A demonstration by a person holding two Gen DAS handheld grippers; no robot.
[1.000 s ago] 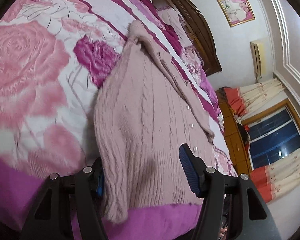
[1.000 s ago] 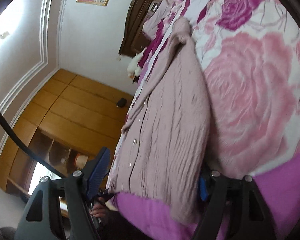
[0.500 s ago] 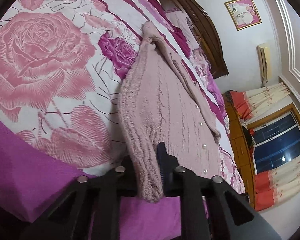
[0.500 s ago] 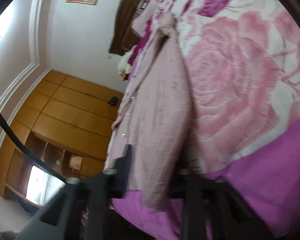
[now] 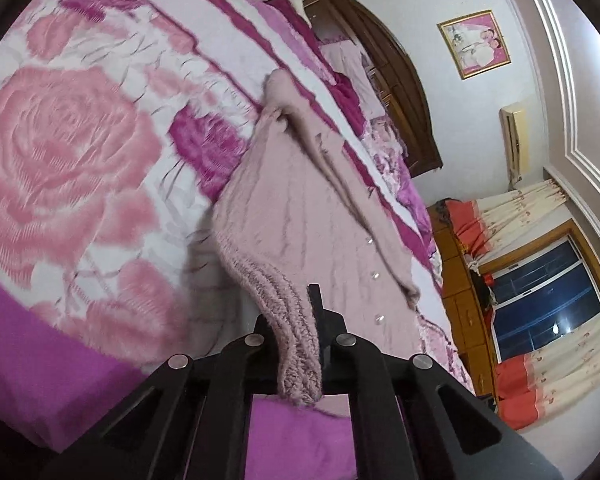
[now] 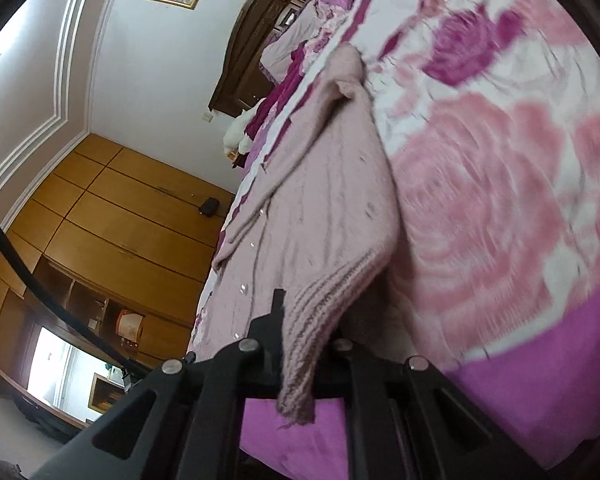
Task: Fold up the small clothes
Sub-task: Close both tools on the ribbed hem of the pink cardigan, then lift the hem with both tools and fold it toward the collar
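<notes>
Both pairs of black fingers were clamped tight on knitted cloth. We saw the left gripper (image 5: 298, 344) pinching the ribbed hem of the pale pink cable-knit cardigan (image 5: 300, 236), the hem bunched between its pads and hanging a little below them. The right gripper (image 6: 300, 352) had the hem pinched the same way in its own view, at the edge of the cardigan (image 6: 324, 208) next to the bare bedspread, with a loose tail of yarn dangling under the pads.

The cardigan lay lengthwise on the rose-printed pink and white bedspread (image 5: 80, 152), its hem at the magenta near edge of the bed and its far end towards the dark wooden headboard (image 5: 400, 92). A row of small pearly buttons (image 5: 374, 276) ran along it.

From the left wrist we could see a window with cream and orange curtains (image 5: 540, 300), a wall air conditioner (image 5: 514, 140) and a gold-framed picture (image 5: 474, 44). The right wrist showed instead a light wooden wardrobe wall (image 6: 112, 208), a black cable (image 6: 28, 280) crossing in front of it, and a white soft toy (image 6: 236, 136) by the headboard. Neither view showed the other gripper.
</notes>
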